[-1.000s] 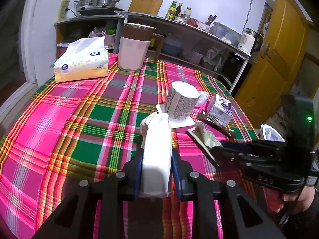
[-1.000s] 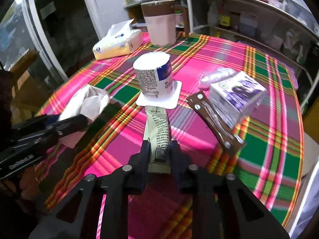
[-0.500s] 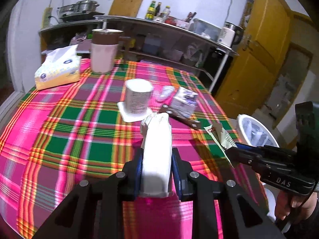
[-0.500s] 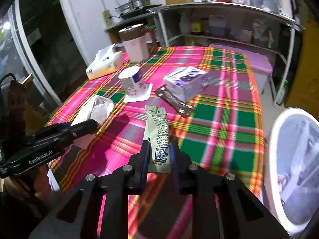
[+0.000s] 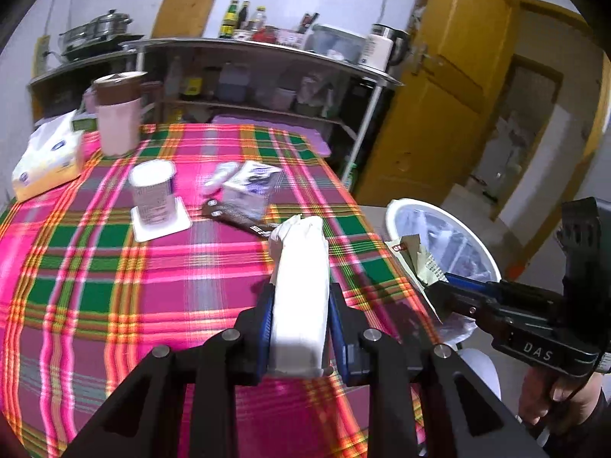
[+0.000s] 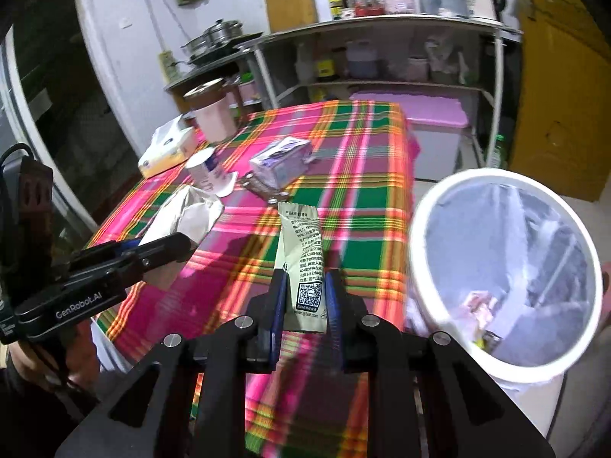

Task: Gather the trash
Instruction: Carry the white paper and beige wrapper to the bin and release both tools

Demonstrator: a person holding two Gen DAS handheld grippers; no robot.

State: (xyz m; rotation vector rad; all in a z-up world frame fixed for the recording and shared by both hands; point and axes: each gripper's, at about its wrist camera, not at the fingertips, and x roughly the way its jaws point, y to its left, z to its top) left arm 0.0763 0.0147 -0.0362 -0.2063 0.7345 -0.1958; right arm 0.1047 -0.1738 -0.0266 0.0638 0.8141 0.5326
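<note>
Kitchen with a metal shelf (image 6: 382, 26) along the back wall and a yellow door (image 5: 439, 87) at the right; in front stands my worktop (image 5: 114, 267) under a pink-and-green plaid cloth.

Containers. A white bin (image 6: 508, 366) with a clear liner stands on the floor just beside the worktop's near corner; a few scraps lie at its bottom, too blurred to name. On the worktop: a pink jug (image 5: 116, 118) with a brown lid, a tissue pack (image 5: 47, 162) with a sheet sticking out, and a white cup (image 5: 152, 191) upside down on a square coaster (image 5: 162, 225). Near the cup lie a purple-and-white carton (image 5: 250, 187) and a brown wrapper (image 5: 236, 219) touching its near side.

Tongs. My left tongs (image 5: 299, 328) are closed narrow on a white wad (image 5: 301, 286) of paper, which sticks out forward above the cloth. My right tongs (image 6: 303, 301) are closed narrow on a pale green sachet (image 6: 303, 255) with printed text and a QR code, held upright over the worktop's edge, just left of the bin's rim. In the left view the sachet sits in front of the bin's mouth. Both pieces of trash are in my tongs, outside the bin.
</note>
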